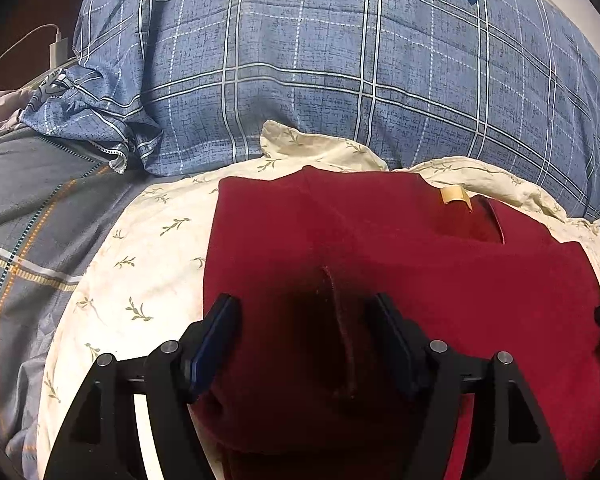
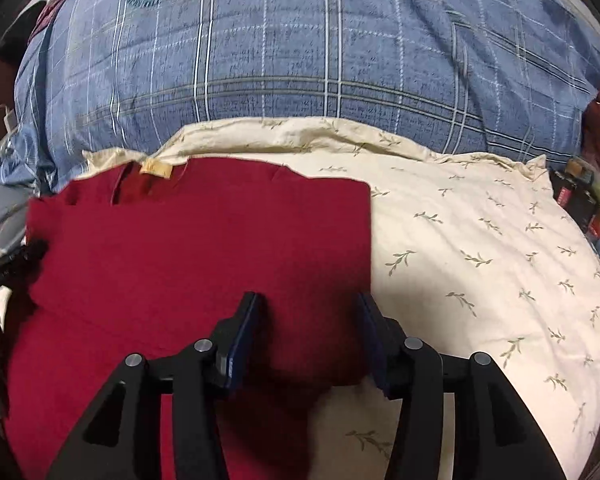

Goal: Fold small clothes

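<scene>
A dark red garment [image 1: 400, 280] lies flat and partly folded on a cream leaf-print cloth [image 1: 148, 264]. A tan label [image 1: 454, 196] shows at its far neck edge. My left gripper [image 1: 302, 312] hovers open low over the garment's near part. A raised fold edge [image 1: 340, 320] runs between its blue pads without touching them. In the right wrist view the same garment [image 2: 188, 248] and label [image 2: 156, 169] fill the left half. My right gripper [image 2: 308, 304] stands open over the garment's near right corner, right pad by the side edge, pressing nothing.
A big blue plaid pillow [image 1: 320, 60] rises just behind the cream cloth [image 2: 480, 248]. A grey plaid blanket [image 1: 28, 240] lies to the left, with a white charger and cable [image 1: 56, 50] beyond it. Dark red and black items [image 2: 596, 160] crowd the right edge.
</scene>
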A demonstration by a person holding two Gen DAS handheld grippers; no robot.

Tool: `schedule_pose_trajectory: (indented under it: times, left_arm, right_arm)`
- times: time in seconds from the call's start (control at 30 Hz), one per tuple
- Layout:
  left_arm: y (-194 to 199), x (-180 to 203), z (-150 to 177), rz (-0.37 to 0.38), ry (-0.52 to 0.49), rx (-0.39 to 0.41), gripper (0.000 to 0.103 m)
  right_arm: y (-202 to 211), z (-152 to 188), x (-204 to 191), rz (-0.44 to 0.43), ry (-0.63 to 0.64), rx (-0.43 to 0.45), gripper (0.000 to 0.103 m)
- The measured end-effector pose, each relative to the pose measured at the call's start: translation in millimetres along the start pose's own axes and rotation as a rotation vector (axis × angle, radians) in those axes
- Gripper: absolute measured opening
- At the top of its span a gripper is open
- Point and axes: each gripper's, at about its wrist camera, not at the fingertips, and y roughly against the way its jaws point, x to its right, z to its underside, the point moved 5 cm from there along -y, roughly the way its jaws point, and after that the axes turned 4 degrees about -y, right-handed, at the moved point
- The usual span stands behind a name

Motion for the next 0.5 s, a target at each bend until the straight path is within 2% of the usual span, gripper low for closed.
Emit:
schedule_pose_trajectory:
  times: [0.13, 0.23, 0.27, 0.3, 0.37, 0.5]
  left_arm:
    - [-1, 0, 0, -0.001, -0.005, -0.005, 0.072]
    - [-1, 0, 0, -0.001, -0.007, -0.005, 0.072]
    - [-1, 0, 0, -0.001, -0.007, -0.005, 0.072]
    - [-1, 0, 0, -0.001, -0.006, -0.002, 0.072]
    - [0, -1, 0, 0.001, -0.003, 0.001, 0.072]
    - [9, -8, 1, 0.000, 0.023, 0.015, 0.072]
  right_arm:
    - [5, 2, -1, -0.028, -0.014, 0.016, 0.056]
    - [-13, 7, 3, 0.019, 0.001, -0.023, 0.058]
    - [-18, 8, 5, 0.034, 0.001, -0.034, 0.064]
    - [-24, 10, 10, 0.016, -0.033, -0.066, 0.066]
    - [-20, 10, 21, -0.053, -0.136, -0.071, 0.066]
    - [1, 15, 27, -0.063, -0.156, -0.047, 0.066]
